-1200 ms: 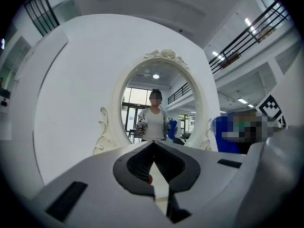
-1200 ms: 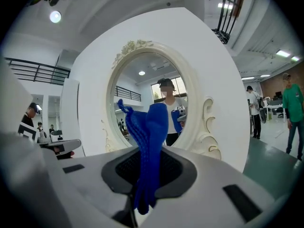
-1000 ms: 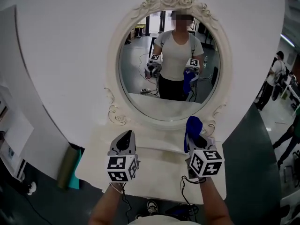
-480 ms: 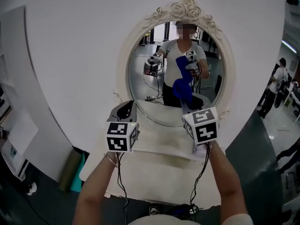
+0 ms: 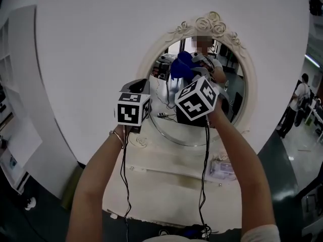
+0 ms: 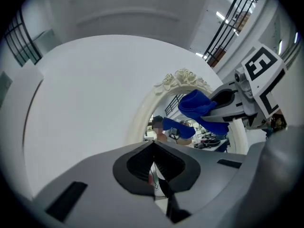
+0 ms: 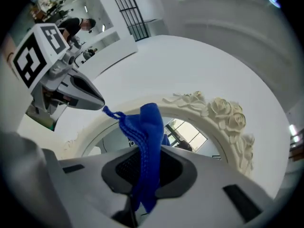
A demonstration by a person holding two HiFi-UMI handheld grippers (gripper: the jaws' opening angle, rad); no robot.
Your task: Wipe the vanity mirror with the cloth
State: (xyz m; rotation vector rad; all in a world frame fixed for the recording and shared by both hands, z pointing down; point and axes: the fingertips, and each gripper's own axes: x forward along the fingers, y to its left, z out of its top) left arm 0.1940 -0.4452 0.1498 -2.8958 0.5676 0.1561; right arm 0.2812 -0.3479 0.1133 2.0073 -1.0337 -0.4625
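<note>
Jaws of the right gripper (image 7: 142, 152) are clamped on the blue cloth (image 7: 147, 122), which sticks out ahead of them in a bunched fold. Those of the left gripper (image 6: 153, 146) are closed together with nothing between them. Both tools are held up in front of the mirror (image 5: 234, 92), the cloth level with the upper part of the glass, just under the carved roses (image 7: 223, 113) of the frame. Progress, as judged: the cloth is picked up and brought to the glass, but no wiped streak or pressed contact can be seen, so the whole wipe appears to remain. The left gripper view alone gives the right tool side-on, with the cloth and its blue reflection standing slightly apart, which suggests the cloth is near the glass rather than on it. The right gripper view alone shows the grip on the cloth itself. The head view alone takes in both forearms and the white table (image 5: 166, 185) below the mirror, while the marker cubes hide both sets of jaws there.
</note>
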